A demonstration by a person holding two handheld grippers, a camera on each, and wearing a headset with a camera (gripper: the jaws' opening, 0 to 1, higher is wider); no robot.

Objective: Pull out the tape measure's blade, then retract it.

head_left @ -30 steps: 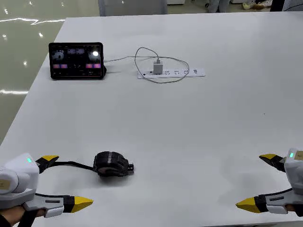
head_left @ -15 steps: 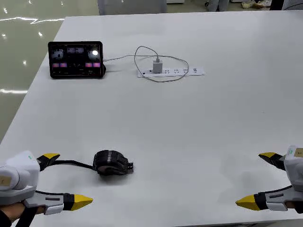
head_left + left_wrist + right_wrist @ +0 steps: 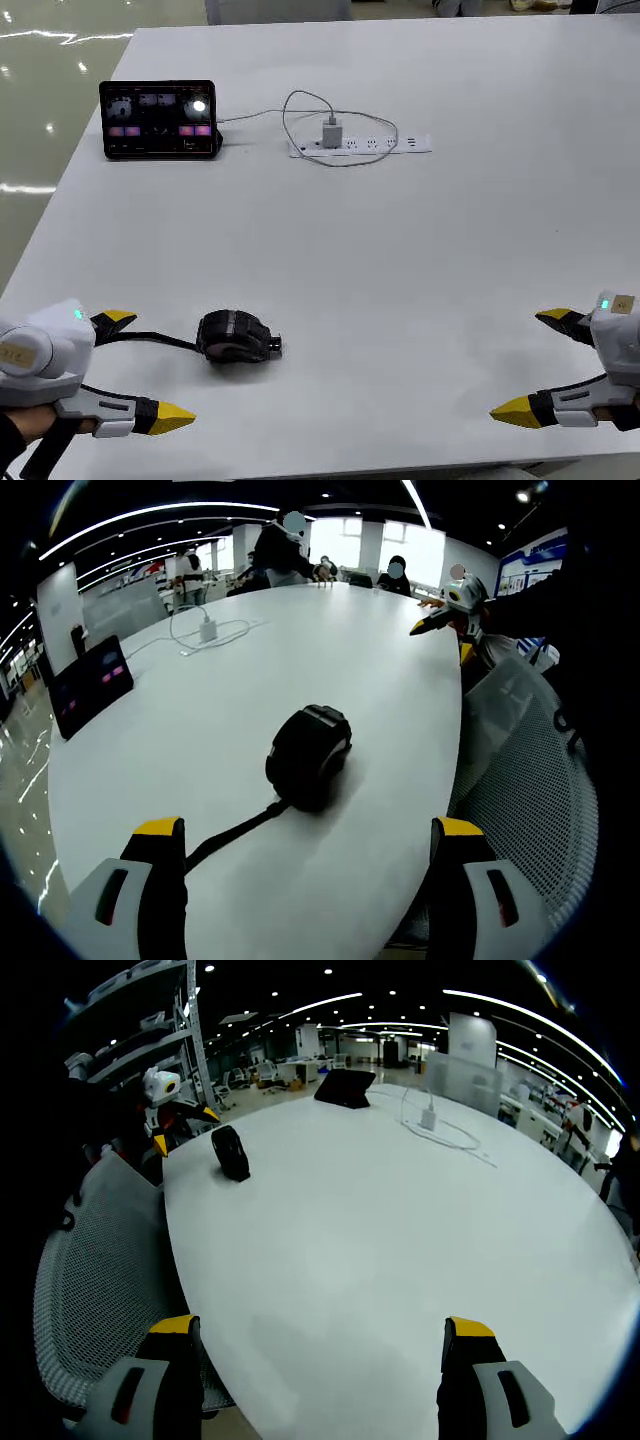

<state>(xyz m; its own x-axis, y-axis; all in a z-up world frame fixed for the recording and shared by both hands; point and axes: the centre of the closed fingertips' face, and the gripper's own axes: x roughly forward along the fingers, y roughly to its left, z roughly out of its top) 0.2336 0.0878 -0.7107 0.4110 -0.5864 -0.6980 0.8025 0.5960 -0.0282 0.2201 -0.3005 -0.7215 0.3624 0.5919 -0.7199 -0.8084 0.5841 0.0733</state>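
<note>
The left tool [image 3: 147, 367] was spread wide at the bench's [image 3: 400, 260] near edge, partly cut off. The tape measure [image 3: 235, 337] lay just ahead, and its strap [image 3: 160, 343] reached one jaw, contact unclear. The right tool [image 3: 531, 363], also spread, was well apart across bare bench.

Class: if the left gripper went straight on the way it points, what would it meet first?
The left gripper would likely meet the black strap between its open jaws, then the tape measure.

A lit tablet [image 3: 159, 120] stands near a power strip [image 3: 360, 147] with charger [image 3: 332, 135].
</note>
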